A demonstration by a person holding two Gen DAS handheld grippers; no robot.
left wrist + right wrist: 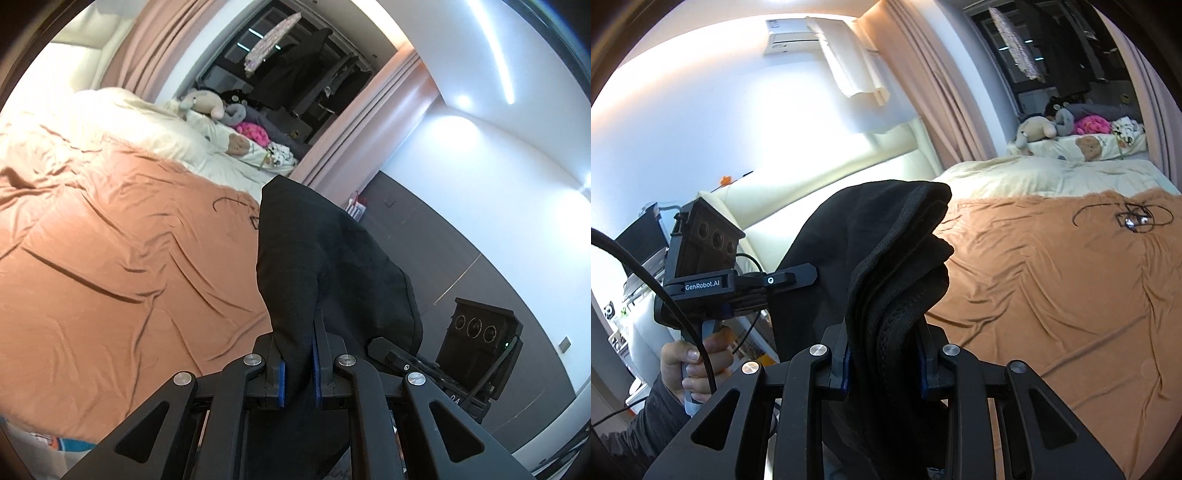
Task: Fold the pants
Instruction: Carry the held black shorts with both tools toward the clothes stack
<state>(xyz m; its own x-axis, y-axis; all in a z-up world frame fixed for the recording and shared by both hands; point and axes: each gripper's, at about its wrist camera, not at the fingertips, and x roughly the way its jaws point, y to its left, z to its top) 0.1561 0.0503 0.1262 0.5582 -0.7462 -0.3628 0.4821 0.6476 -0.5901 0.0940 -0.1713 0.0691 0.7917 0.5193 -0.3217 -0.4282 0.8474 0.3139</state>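
Note:
The black pants [332, 258] hang in the air beside the bed, held by both grippers. My left gripper [298, 365] is shut on a fold of the dark cloth, which rises past its blue pads and drapes to the right. My right gripper [884, 363] is shut on the bunched, ribbed waistband of the pants [886, 258]. In the right wrist view the left gripper's body [705, 266] and the hand holding it show at the left, against the cloth. In the left wrist view the right gripper's body [476, 347] shows at the lower right.
An orange-brown sheet [122, 258] covers the bed, also in the right wrist view [1052, 288], with a cream duvet [110, 122] and soft toys [210, 107] at the far end. A black cable with a small object [1130, 218] lies on the sheet. Pink curtains hang behind.

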